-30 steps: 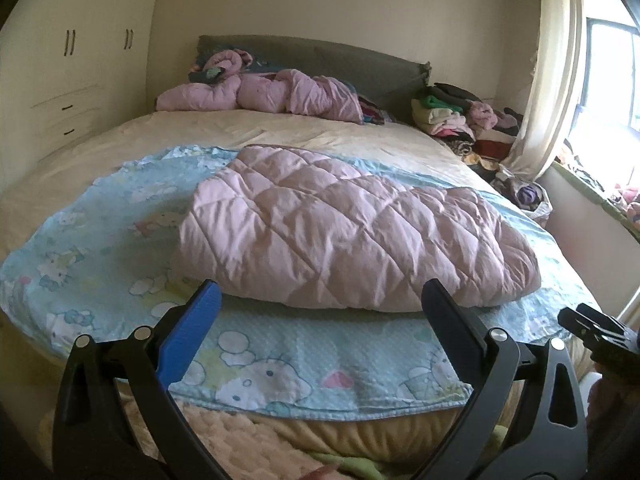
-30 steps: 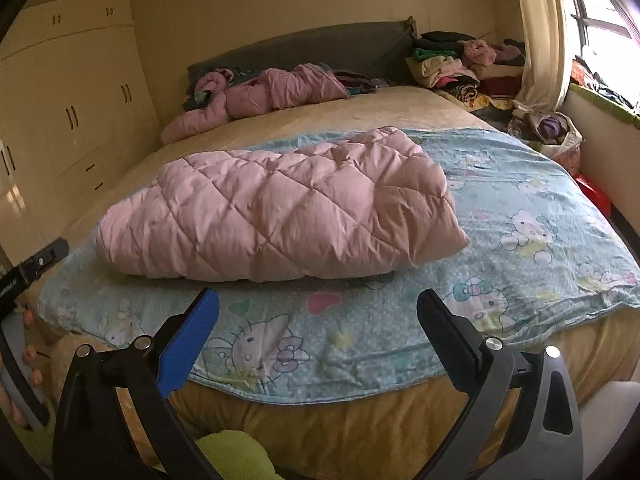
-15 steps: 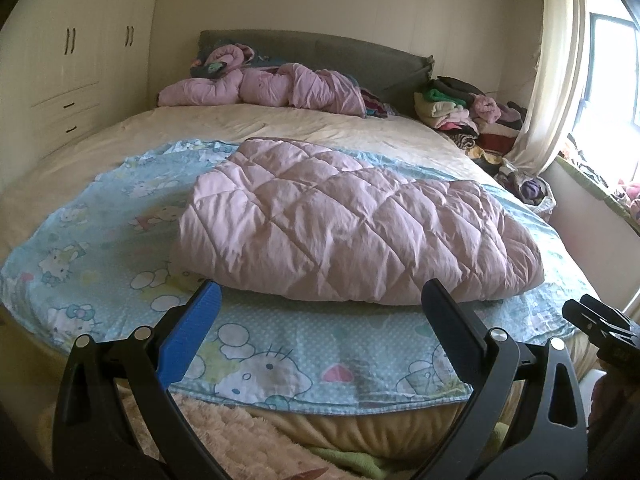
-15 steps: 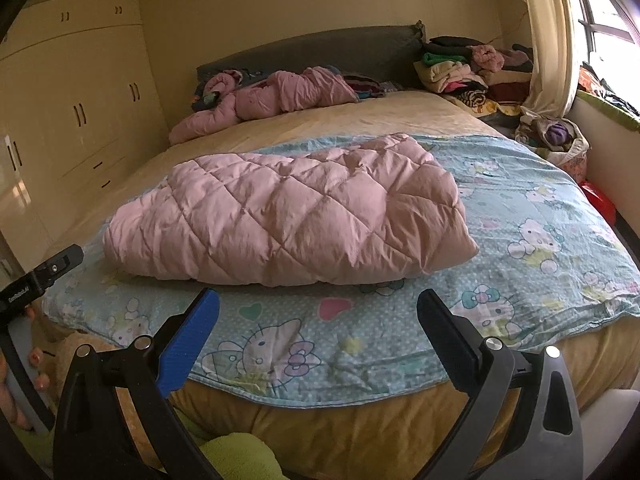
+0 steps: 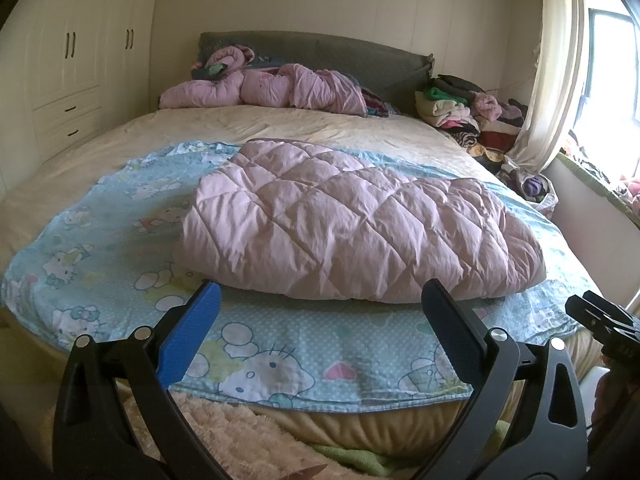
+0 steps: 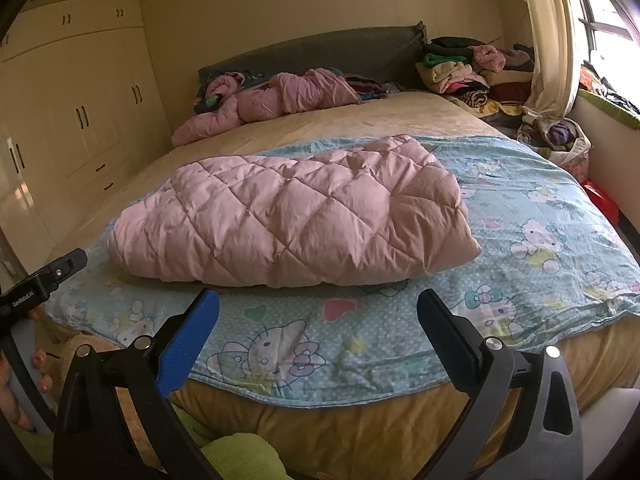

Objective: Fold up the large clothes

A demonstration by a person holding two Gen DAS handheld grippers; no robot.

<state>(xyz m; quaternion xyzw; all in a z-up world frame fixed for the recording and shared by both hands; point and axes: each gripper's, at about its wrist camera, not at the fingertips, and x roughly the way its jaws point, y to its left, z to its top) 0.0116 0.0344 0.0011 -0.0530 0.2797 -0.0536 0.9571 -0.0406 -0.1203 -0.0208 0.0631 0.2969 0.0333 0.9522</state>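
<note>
Indoors, bed point(image 5: 280, 128) with cartoon sheet point(image 5: 280, 332), folded pink quilt point(image 5: 360, 232) — both claws spread, empty, wardrobe point(image 6: 80, 120) alongside.

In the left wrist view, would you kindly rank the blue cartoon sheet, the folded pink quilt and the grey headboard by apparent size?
1. blue cartoon sheet
2. folded pink quilt
3. grey headboard, though it is farthest from the camera and partly hidden, so its true size is unsure.
</note>
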